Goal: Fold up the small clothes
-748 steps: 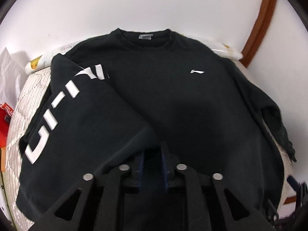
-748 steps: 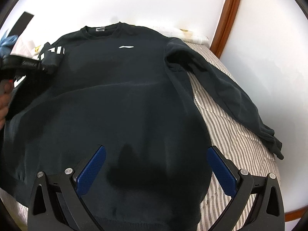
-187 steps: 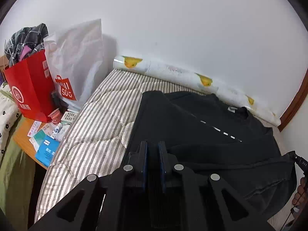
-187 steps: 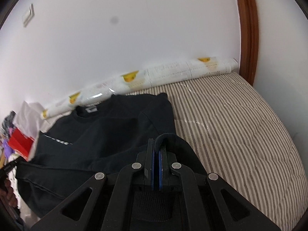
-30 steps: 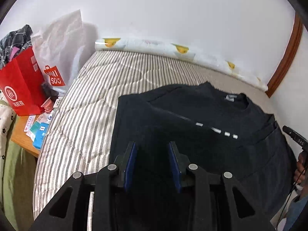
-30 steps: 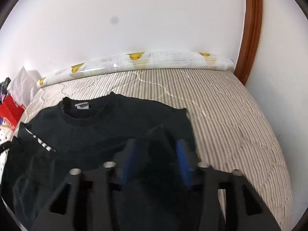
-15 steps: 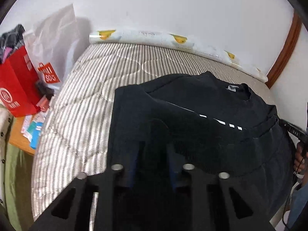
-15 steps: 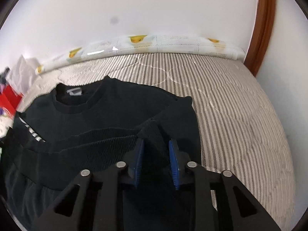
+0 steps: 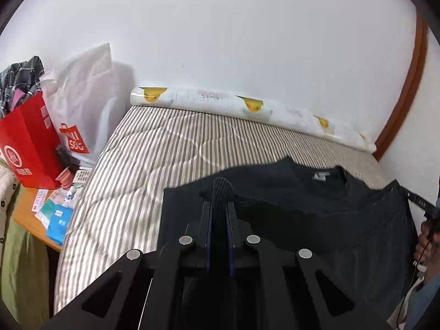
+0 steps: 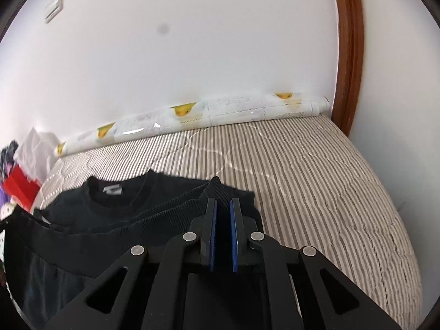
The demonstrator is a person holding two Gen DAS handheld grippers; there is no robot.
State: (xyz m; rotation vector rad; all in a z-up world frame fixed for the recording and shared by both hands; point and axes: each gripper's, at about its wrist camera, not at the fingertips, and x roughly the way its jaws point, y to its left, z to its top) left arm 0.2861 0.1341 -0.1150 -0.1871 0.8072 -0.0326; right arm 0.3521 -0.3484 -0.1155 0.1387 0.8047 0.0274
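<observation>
We had each hand-held gripper closed on a corner of the ribbed hem: the left hand-held gripper (image 9: 219, 214) and the right hand-held gripper (image 10: 223, 214) both pinched that doubled edge of the black sweatshirt (image 10: 118, 214). From our grips the garment lay ahead on the striped bed (image 10: 316, 170), its collar (image 9: 324, 177) toward the far edge by the wall. The hem ran crosswise between us, both hands equally near, so we judged it should go forward to the collar.
</observation>
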